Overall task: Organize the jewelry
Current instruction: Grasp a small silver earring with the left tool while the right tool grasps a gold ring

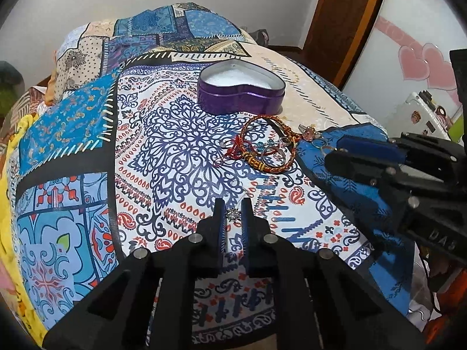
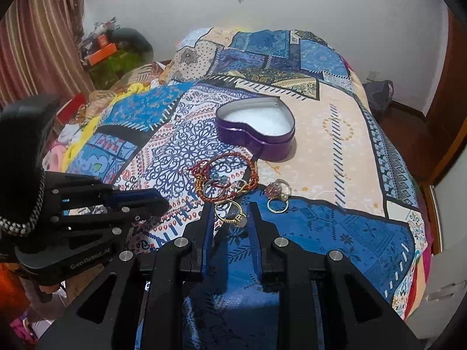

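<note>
A purple heart-shaped tin (image 1: 242, 96) with white lining stands open on the patterned bedspread; it also shows in the right wrist view (image 2: 256, 138). In front of it lies a pile of jewelry (image 1: 262, 145): red and orange braided bracelets (image 2: 227, 175) and rings. My left gripper (image 1: 233, 214) has its fingers close around a small silver star-shaped pendant (image 1: 233, 215), low over the bedspread. My right gripper (image 2: 232, 214) is open around a gold ring (image 2: 232, 213) lying on the blue patch. Another gold ring (image 2: 277, 205) and a bead ornament (image 2: 278, 188) lie just right of it.
The bedspread (image 2: 335, 134) covers a bed that drops off at the right edge (image 2: 414, 233). A wooden door (image 1: 344, 14) and a white cabinet with pink hearts (image 1: 417, 58) stand on the right. Clutter and a curtain (image 2: 35, 43) are at the left.
</note>
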